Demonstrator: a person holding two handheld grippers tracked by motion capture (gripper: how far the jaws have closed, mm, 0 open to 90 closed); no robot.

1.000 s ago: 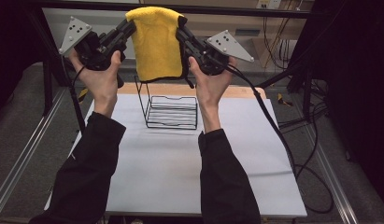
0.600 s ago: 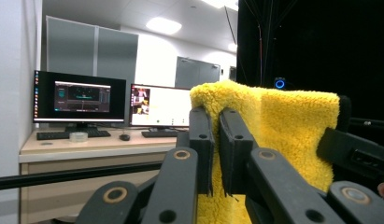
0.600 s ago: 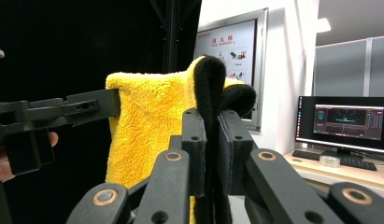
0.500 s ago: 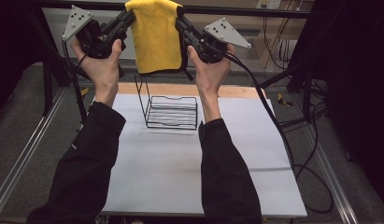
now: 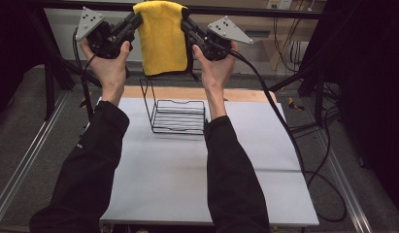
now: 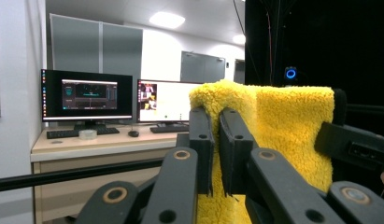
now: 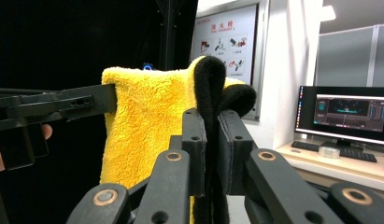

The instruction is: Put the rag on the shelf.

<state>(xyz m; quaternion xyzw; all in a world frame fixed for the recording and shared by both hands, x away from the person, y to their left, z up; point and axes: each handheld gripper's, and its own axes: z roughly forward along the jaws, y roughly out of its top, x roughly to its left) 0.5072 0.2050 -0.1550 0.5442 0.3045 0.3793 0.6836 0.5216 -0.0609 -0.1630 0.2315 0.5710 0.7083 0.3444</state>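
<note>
A fluffy yellow cloth (image 5: 163,39) with a black edge hangs folded in the air, high above the back of the table. My left gripper (image 5: 137,19) is shut on its upper left corner and my right gripper (image 5: 184,23) is shut on its upper right corner. In the left gripper view the cloth (image 6: 283,130) is pinched between the jaws of my left gripper (image 6: 216,121). In the right gripper view the cloth (image 7: 143,126) shows its black edge clamped in my right gripper (image 7: 211,119). A black wire rack (image 5: 177,116) stands on the table below the cloth.
The white table (image 5: 187,184) has a wooden strip (image 5: 245,94) along its back edge. Cables (image 5: 294,141) trail off to the right. A desk with monitors (image 6: 89,95) stands beyond the table. A dark frame bar (image 5: 265,9) runs across behind the cloth.
Both hands have carried the cloth farther from the person, toward the back of the table. The grips have not changed.
</note>
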